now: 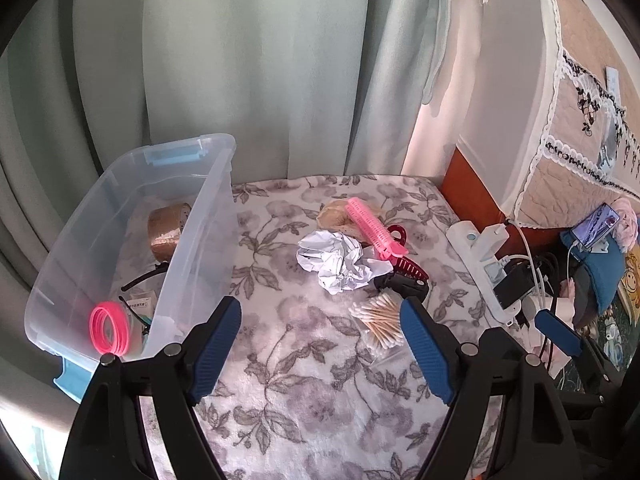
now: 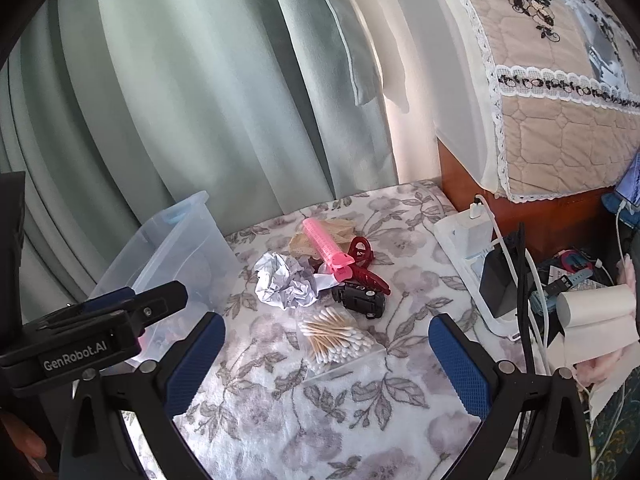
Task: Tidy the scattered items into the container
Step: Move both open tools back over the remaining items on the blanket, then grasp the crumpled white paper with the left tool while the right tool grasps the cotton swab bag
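Both claws are hanging spread wide with nothing in them, the left claw (image 1: 320,344) and right claw (image 2: 326,360) hovering over the floral blanket (image 1: 304,412). The clear bin (image 1: 192,240) is sitting at the left, already holding pink rings (image 1: 109,332) and a tape roll (image 1: 166,228). Crumpled paper (image 1: 340,260), a pink roller clip (image 1: 370,228), a dark red claw clip (image 1: 408,266), a black clip (image 1: 404,286) and bagged cotton swabs (image 2: 334,340) are lying clustered mid-blanket.

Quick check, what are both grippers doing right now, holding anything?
Left gripper: open, holding nothing, above the floral blanket.
Right gripper: open, holding nothing, pointed toward the bag of cotton swabs.
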A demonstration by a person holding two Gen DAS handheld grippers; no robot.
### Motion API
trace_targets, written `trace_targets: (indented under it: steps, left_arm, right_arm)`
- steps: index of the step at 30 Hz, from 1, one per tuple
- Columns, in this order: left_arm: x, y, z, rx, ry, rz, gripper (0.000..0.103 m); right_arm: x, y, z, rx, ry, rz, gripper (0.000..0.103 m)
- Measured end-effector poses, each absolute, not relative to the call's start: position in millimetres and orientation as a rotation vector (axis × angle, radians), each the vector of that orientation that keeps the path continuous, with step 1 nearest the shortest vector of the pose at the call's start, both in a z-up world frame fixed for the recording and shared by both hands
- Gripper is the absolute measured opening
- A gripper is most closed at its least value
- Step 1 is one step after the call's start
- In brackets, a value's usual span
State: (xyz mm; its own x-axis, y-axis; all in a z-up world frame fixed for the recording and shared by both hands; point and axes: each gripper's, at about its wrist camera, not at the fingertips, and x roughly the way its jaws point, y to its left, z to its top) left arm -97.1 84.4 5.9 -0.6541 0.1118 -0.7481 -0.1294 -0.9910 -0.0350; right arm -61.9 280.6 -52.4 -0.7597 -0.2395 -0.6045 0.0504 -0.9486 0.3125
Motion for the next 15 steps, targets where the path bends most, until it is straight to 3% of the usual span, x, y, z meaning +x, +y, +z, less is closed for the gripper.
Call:
trace_targets:
  steps: [15]
  left_arm:
    - [-139.4, 89.6, -36.0, -1.290, -0.027, 2.618, 0.083]
  right_arm:
    - [-89.4, 283.7, -83.3, 1.121, -0.428, -2.780, 0.103]
